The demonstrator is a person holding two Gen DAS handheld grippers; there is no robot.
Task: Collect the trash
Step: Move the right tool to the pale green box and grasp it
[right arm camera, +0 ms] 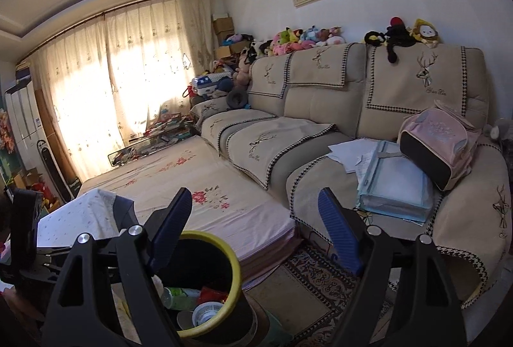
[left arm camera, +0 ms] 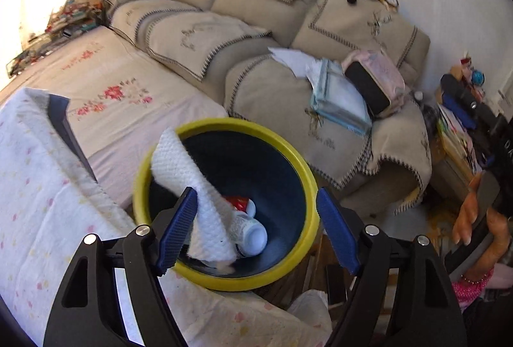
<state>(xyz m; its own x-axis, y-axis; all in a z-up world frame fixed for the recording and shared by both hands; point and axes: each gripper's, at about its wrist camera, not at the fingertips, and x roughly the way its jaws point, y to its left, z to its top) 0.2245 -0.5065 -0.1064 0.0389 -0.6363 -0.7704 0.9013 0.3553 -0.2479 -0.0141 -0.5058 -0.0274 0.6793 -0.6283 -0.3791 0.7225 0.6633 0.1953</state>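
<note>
left wrist view: my left gripper hangs wide open over the yellow-rimmed bin, a paper towel draped against one finger, gripped by neither. right wrist view: my right gripper gapes empty beside the bin, facing the sofa.

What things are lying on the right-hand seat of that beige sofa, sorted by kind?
Pink backpack: 1
Pale blue folder, bulging with papers: 1
Bunch of loose white papers: 1 (the sheets overlap, so I cannot count them singly)
Total: 3 things
</note>
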